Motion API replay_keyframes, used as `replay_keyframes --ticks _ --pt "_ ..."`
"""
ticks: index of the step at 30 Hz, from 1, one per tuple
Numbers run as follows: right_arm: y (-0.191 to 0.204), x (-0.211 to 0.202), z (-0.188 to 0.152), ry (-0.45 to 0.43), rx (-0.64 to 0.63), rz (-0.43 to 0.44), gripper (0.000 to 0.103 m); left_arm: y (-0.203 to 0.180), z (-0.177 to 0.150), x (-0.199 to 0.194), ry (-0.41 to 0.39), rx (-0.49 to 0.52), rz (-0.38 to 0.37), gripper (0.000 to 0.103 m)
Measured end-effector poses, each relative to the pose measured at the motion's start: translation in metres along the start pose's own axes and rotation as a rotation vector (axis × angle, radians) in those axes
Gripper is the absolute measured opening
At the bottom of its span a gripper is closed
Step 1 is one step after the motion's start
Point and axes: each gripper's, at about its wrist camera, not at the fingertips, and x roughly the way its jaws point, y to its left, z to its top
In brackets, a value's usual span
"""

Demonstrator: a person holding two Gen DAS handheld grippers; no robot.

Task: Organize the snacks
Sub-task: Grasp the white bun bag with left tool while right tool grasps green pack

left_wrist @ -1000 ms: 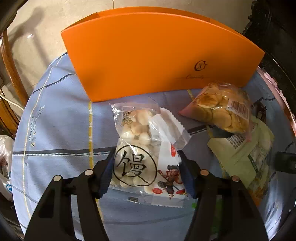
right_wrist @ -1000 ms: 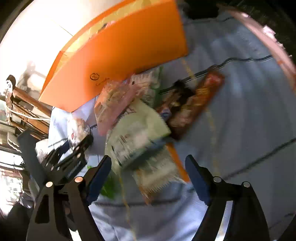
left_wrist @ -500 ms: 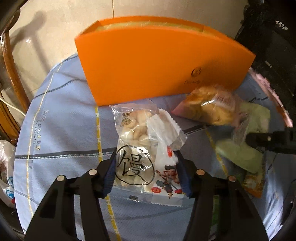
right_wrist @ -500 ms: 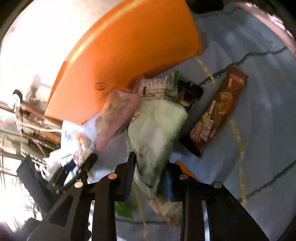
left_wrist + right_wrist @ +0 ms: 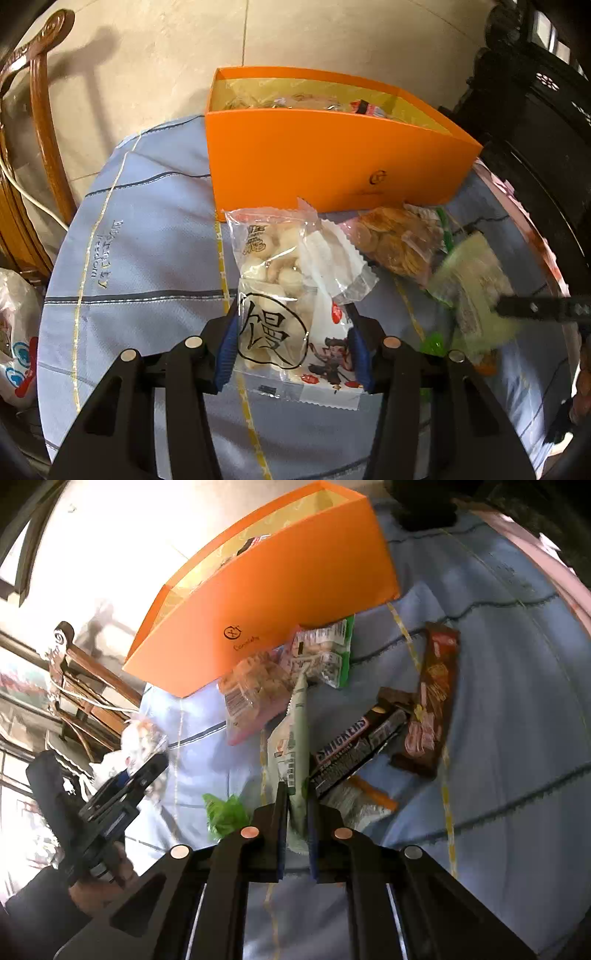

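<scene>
Here, left tongs [image 5: 293,347]: jaws closing, blue pads pressed on both sides of the clear plastic bag of small pale buns with a black circled character [image 5: 275,295], which hangs in front of the camera above the blue-grey striped cloth surface [image 5: 147,236].
Right tongs [image 5: 297,812]: jaws closing, nearly together, clamped on the lower edge of the pale green flat snack packet [image 5: 295,738], which stands edge-on up from the pads.
Orange cardboard box [image 5: 332,158]: open-topped, at the far side of the surface; a few wrapped snacks show inside it.
Pink-edged clear bag of round golden crackers [image 5: 395,240]: lying on the surface just in front of the box.
Green-and-white printed packet [image 5: 328,650]: against the foot of the box, beside the cracker bag.
Dark brown Snickers bar wrapper [image 5: 354,749]: on the surface just right of the held green packet.
Long red-brown biscuit pack [image 5: 432,698]: beside the Snickers bar, touching its far end.
Crumpled bright green wrapper [image 5: 225,812]: on the cloth left of the right tongs.
Carved wooden chair [image 5: 40,122]: beyond the left edge of the surface.
</scene>
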Motion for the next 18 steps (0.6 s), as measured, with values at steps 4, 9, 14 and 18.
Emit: replay_keyframes --ticks 4,9,14,18 --pt "0.011 0.027 0.011 0.026 -0.012 -0.047 0.019 0.000 -0.005 -0.005 0.004 -0.009 -0.008 0.049" --pt "0.039 0.023 0.008 0.004 -0.093 -0.006 0.004 0.014 -0.007 -0.017 -0.016 -0.086 -0.055 0.049" --pt "0.043 -0.013 0.007 -0.028 -0.084 0.140 0.003 0.019 0.000 -0.042 -0.055 -0.123 -0.130 0.049" --pt "0.035 -0.021 0.007 -0.029 -0.092 0.106 0.003 0.016 0.000 -0.055 -0.072 -0.122 -0.191 0.049"
